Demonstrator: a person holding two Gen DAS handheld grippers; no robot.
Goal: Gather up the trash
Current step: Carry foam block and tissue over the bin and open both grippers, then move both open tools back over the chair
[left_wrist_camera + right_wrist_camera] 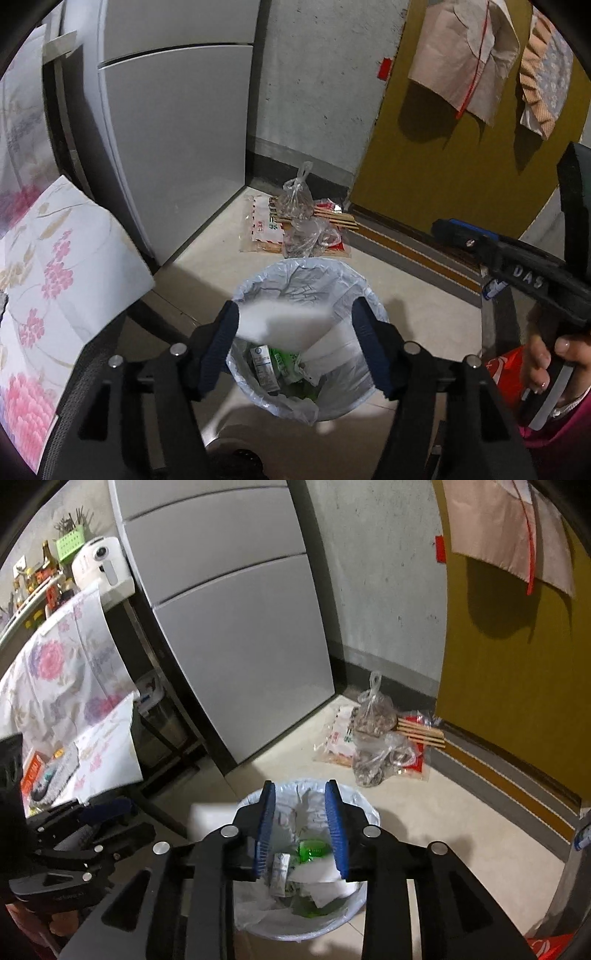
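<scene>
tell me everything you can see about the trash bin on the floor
The round trash bin stands upright on the pale tiled floor, lined with a thin translucent white plastic bag folded over its rim. Inside lie a green wrapper, a small carton and white paper scraps. Both grippers hover above it, apparently not touching.

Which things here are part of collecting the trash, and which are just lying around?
Job: trash bin with liner, blurred white paper dropping between the open left gripper fingers, milk carton and green wrapper inside, open right gripper.

Lying about: fridge, clear plastic bags, floral tablecloth, hanging cloths.
</scene>
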